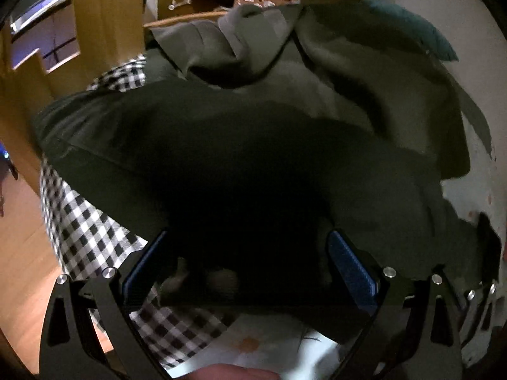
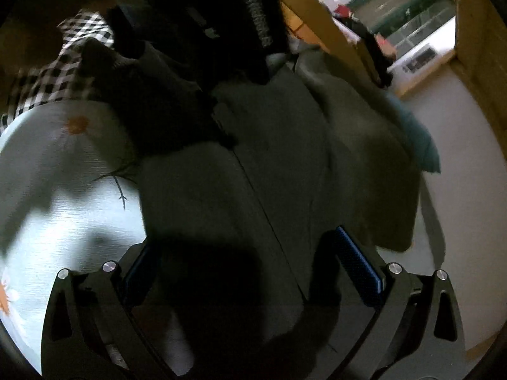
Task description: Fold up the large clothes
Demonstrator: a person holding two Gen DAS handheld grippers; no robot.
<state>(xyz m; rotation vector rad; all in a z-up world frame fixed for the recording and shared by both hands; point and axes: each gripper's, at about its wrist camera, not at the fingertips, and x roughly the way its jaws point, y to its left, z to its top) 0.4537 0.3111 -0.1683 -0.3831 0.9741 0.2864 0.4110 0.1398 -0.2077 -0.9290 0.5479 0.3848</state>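
A large dark olive-green garment (image 1: 253, 133) lies spread and rumpled on a bed. It fills most of the left wrist view and also the middle of the right wrist view (image 2: 272, 164). My left gripper (image 1: 247, 253) is open, its blue pads (image 1: 351, 272) wide apart just above a dark fold of the cloth near the edge. My right gripper (image 2: 250, 253) is open too, pads (image 2: 358, 269) apart over a flat part of the garment beside a seam. Neither holds cloth.
A black-and-white checked cloth (image 1: 92, 231) lies under the garment's left side. The light floral bedsheet (image 2: 63, 196) shows on the left. A teal cloth (image 1: 421, 31) lies at the far side. Wooden bed-frame posts (image 1: 107, 15) stand behind. A white wall (image 2: 459, 158) is at the right.
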